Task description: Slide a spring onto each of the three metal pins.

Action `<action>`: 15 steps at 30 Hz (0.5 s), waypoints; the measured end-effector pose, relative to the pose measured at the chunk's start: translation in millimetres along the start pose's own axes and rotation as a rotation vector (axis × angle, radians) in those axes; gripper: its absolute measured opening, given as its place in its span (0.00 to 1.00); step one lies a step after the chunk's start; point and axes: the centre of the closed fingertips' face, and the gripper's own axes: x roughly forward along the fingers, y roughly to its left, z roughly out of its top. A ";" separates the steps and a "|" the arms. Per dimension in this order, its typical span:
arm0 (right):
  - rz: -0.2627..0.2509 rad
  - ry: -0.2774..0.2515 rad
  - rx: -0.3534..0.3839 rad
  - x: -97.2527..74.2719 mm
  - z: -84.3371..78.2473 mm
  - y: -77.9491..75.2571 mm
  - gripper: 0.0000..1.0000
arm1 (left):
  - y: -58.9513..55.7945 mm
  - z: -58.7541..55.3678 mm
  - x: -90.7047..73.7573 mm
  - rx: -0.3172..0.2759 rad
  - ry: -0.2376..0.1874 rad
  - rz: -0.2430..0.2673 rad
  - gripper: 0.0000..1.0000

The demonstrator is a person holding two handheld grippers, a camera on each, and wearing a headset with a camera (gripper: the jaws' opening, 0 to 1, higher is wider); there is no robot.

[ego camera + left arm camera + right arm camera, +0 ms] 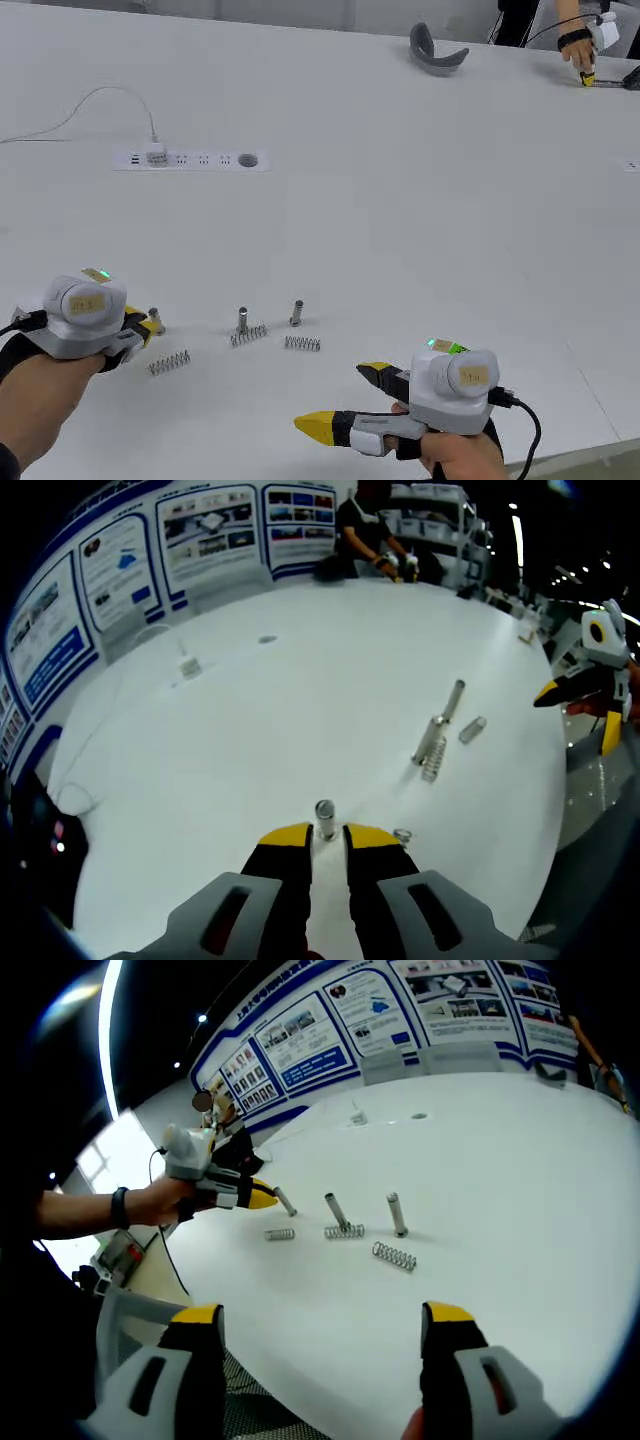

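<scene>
Jaws of the left gripper are drawn nearly together about the left pin, which stands between the yellow tips; it appears pinched there. Jaws of the right gripper stand wide apart and hold nothing.

Positions are referred to the middle pin, which stands upright on the table:
- The right pin stands near it on the right.
- The left pin stands farther off on the left.
- The centre spring lies flat at its foot.
- The right spring lies to its right front.
- The left spring lies to its left front.

Assessment: no pin carries a spring. Nothing is completed, and all three fittings remain.
</scene>
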 end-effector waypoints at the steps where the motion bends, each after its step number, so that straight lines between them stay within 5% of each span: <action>1: 0.000 0.000 -0.001 0.1 0.0 -0.3 0.82 | -0.4 0.0 -0.1 -0.001 0.000 -0.001 0.13; 15: -0.009 0.003 0.006 -3.6 -4.8 -3.0 0.82 | -1.7 3.5 9.0 -0.026 -0.018 -0.014 0.17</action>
